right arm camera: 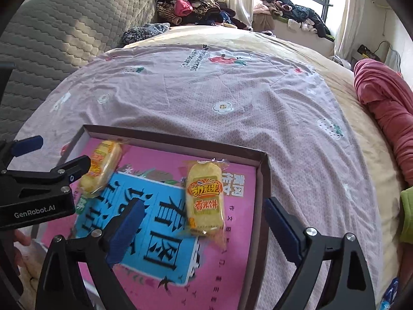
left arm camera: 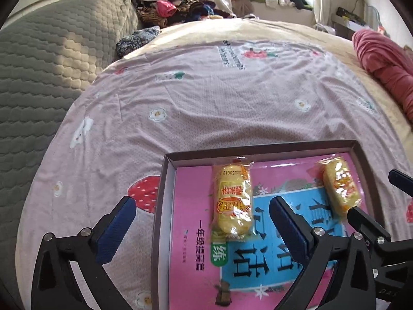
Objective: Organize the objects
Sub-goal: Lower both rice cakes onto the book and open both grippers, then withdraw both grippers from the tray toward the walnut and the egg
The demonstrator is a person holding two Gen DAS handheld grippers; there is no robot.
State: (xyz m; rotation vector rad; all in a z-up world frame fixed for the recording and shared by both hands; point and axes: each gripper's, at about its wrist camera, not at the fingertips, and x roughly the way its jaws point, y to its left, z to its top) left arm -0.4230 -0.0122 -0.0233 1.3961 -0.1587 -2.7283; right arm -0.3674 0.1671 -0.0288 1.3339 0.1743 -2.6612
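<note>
A shallow brown box (left arm camera: 258, 149) lies on the bed with a pink and blue book (left arm camera: 196, 258) flat inside it. Two yellow rice-cracker packets lie on the book: one (left arm camera: 232, 201) in the middle, one (left arm camera: 340, 186) near the right wall. My left gripper (left arm camera: 202, 211) is open and empty, its jaws either side of the middle packet, above the box. In the right wrist view the box (right arm camera: 260, 180), book (right arm camera: 155, 232) and both packets (right arm camera: 205, 199) (right arm camera: 103, 168) show. My right gripper (right arm camera: 204, 219) is open and empty over the nearer packet. The left gripper's finger (right arm camera: 72, 168) shows at the left.
The box sits on a pink floral sheet (left arm camera: 206, 103) over a cream blanket. A grey quilted headboard (left arm camera: 51, 59) is at the left. A red cloth bundle (left arm camera: 387, 72) lies at the right. Piles of clothes (left arm camera: 175, 5) sit at the far end.
</note>
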